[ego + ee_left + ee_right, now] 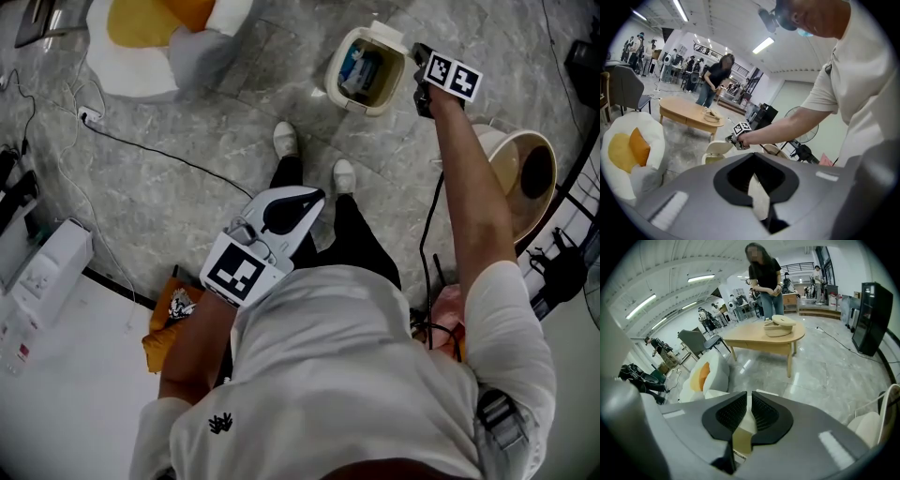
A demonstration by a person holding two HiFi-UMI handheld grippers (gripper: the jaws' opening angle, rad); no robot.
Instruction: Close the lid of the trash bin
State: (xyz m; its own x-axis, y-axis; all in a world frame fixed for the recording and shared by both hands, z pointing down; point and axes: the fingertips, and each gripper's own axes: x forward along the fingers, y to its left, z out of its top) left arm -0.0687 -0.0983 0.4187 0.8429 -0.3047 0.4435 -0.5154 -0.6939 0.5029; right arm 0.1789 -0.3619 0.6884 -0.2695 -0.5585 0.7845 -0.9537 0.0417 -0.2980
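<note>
Trash bin (336, 82) stands open on the floor, just ahead of the right gripper (420, 66). Right arm is stretched straight out, jaws nearly together, pinching the edge of the raised cream lid (392, 39). Left gripper (305, 202) is held in at the waist with the elbow bent, jaws pressed together, nothing between them.

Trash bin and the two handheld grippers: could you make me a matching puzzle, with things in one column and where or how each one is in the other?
Things:
1 trash bin
2 left gripper
3 right gripper
4 wooden table

States:
A jaws shut on the bin's lid
B carries a cream bowl
C open, something blue inside
D empty, held close to the person's body

Pairs: 1-C, 2-D, 3-A, 4-B
</note>
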